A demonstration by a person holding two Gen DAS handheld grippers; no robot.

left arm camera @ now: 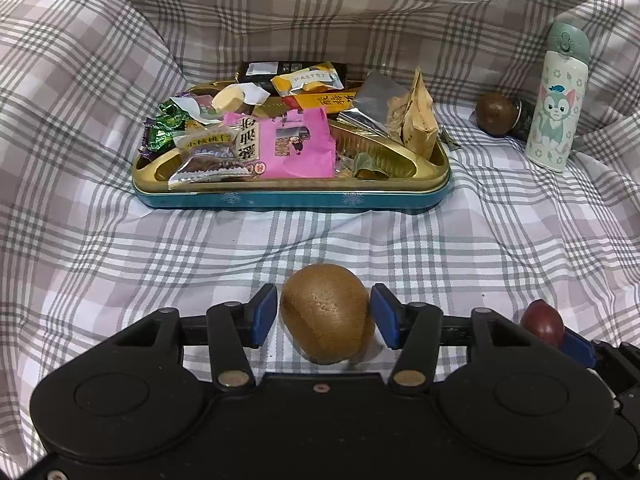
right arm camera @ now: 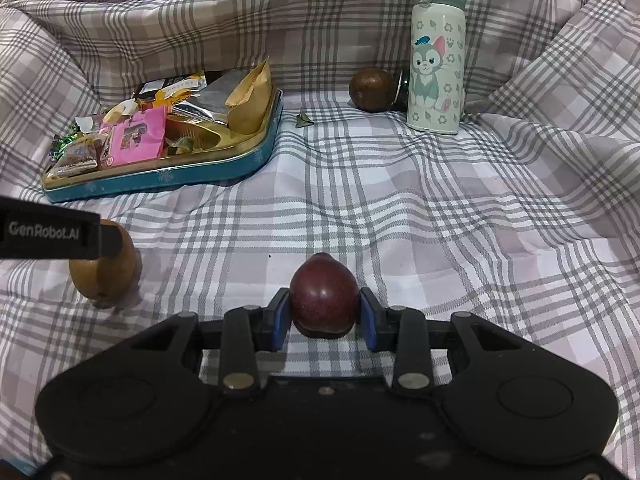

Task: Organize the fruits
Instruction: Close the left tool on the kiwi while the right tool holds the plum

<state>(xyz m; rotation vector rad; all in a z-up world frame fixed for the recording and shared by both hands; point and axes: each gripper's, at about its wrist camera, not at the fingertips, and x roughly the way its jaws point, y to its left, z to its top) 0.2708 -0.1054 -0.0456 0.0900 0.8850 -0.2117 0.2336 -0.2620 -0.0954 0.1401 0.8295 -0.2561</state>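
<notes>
While fruits wait on the checked cloth | left gripper (left arm camera: 324, 316) spread around kiwi (left arm camera: 326, 312), barely clear | right gripper (right arm camera: 325, 312) pinching plum (right arm camera: 323, 300) | both likely soft, bruisable: grip mid-body, gently

snack tin (left arm camera: 280, 200) | cat bottle (left arm camera: 558, 100) upright | plaid cloth (left arm camera: 500, 260)

Dim, soft light (fisheye-warped edges)
</notes>
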